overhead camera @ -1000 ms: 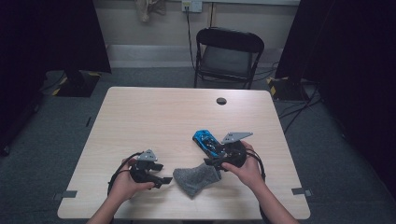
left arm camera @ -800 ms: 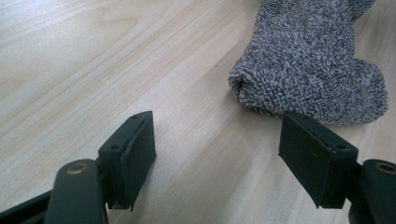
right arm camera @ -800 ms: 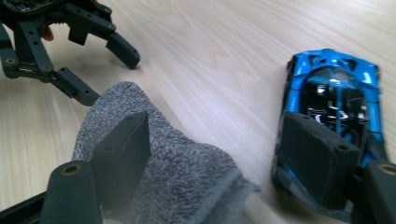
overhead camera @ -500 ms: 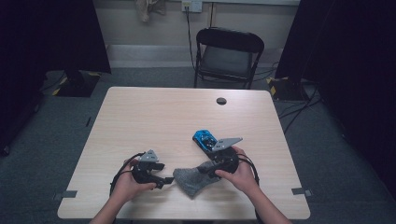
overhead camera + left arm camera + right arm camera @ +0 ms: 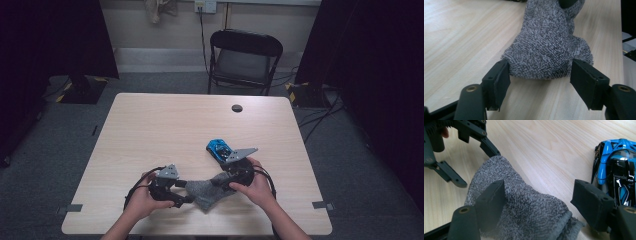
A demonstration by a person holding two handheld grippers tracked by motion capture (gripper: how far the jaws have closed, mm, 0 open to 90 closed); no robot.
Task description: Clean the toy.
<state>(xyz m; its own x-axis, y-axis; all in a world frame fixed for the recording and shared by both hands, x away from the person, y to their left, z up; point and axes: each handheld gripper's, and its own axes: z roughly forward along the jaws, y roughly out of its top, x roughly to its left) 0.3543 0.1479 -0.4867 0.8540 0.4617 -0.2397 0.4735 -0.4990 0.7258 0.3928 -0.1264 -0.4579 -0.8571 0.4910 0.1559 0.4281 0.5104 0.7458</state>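
Note:
A grey terry cloth lies crumpled near the table's front edge, between my two grippers. My left gripper points right at it. In the left gripper view the cloth's near end lies between the jaws of that gripper, which have just been closing; a narrow gap remains at the right pad. My right gripper points left over the cloth's other end. In the right gripper view its jaws stand apart, the left one over the cloth, the right one beside a blue toy car.
The blue toy car sits just behind the right gripper. A round black cable hole is at the table's far side. A black folding chair stands beyond the pale wooden table.
The right gripper has come down and left from beside the car onto the cloth's right end. The left gripper has moved right until its jaws straddle the cloth's left end.

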